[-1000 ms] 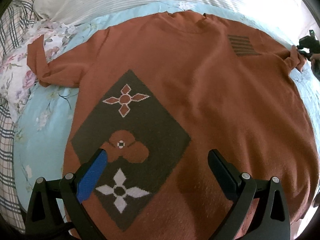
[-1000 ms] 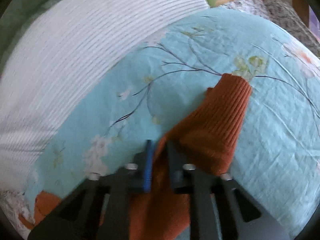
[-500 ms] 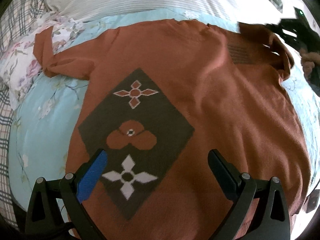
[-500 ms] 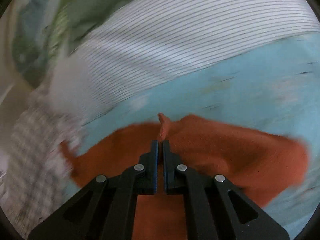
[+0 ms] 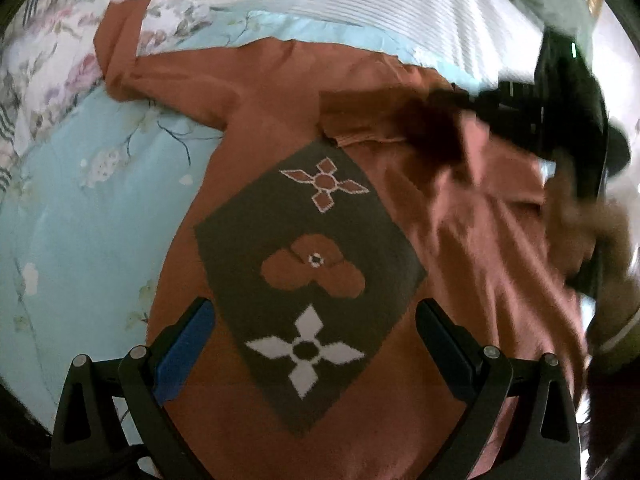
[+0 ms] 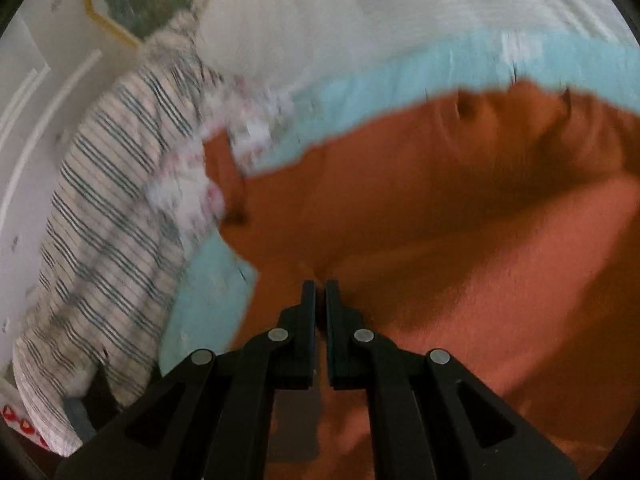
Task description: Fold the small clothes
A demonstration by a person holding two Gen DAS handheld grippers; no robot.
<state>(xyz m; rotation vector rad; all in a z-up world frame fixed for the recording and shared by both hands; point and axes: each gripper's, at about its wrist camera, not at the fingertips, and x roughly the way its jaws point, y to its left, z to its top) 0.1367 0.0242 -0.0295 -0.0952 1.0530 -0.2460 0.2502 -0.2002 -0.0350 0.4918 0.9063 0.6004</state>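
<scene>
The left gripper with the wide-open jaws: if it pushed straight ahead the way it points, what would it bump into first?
Most likely the rust-orange knitted sweater, about at its dark diamond panel, spread on the light blue floral bedsheet. Nothing stands between; depth is uncertain.

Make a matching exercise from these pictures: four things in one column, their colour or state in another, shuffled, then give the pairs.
Things
1. sweater
2. left gripper
3. right gripper
4. sheet

States or colours
A. light blue with flowers
B. shut on orange fabric
C. rust orange with a dark diamond panel
D. jaws wide apart, holding nothing

Pairs: 1-C, 2-D, 3-B, 4-A
</scene>
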